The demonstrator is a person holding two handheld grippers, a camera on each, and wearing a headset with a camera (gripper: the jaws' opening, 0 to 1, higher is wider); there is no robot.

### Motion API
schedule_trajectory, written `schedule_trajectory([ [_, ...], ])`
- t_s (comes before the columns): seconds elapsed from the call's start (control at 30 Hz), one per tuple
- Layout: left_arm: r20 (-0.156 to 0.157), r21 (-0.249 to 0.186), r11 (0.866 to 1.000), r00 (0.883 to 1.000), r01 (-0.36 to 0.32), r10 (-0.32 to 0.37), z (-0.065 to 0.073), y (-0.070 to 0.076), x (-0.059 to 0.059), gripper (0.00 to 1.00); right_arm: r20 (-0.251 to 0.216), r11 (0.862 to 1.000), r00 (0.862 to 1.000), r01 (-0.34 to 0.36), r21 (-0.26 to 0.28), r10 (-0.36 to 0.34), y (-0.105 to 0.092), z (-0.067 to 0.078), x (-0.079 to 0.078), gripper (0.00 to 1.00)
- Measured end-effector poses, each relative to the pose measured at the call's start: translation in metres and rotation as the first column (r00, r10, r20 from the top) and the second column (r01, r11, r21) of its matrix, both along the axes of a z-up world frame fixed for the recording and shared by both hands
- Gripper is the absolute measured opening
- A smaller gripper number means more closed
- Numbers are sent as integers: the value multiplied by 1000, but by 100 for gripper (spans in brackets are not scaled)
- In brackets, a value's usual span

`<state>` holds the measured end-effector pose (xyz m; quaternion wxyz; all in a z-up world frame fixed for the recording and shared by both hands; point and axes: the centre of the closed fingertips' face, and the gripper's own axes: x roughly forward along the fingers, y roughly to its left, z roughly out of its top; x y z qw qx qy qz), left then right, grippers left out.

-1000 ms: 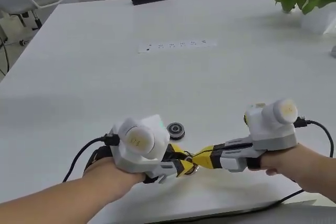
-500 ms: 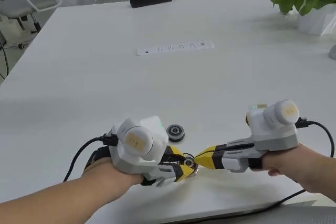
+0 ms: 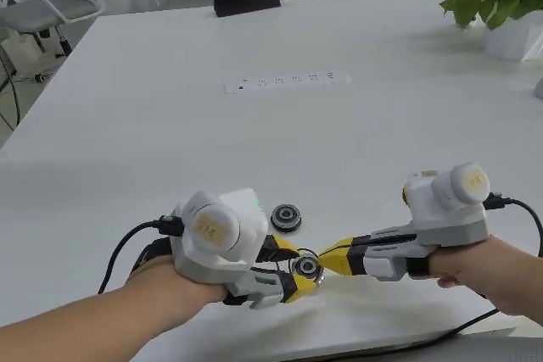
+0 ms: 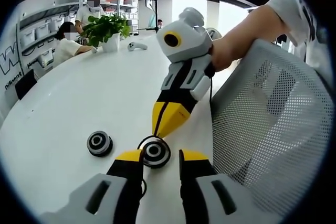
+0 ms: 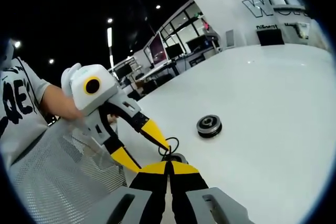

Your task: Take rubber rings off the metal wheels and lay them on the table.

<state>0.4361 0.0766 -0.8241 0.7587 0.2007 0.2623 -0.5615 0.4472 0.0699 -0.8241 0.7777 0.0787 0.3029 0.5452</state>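
Presently: left gripper (image 4: 160, 157) clamping metal wheel (image 4: 155, 152); right gripper (image 5: 169, 166) pinched on its rubber ring (image 5: 177, 141); second wheel (image 3: 286, 217) on table (image 3: 170, 125).

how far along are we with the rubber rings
Nothing looks finished yet. In hand: the left gripper holds one wheel while the right gripper, shut, pinches its rubber ring, partly off. Left: laying that ring on the table, then the second wheel, ring apparently on.
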Motion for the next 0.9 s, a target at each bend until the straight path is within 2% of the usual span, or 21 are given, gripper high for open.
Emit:
schedule_trajectory([
  [0.53, 27, -40, 999, 999, -23, 25, 24, 17, 0, 39, 11, 999, 1000, 15, 29, -15, 2, 18, -4, 0],
  [0.9, 24, -74, 995, 997, -74, 76, 36, 34, 2, 52, 24, 999, 1000, 5, 36, -6, 5, 26, 0, 0],
])
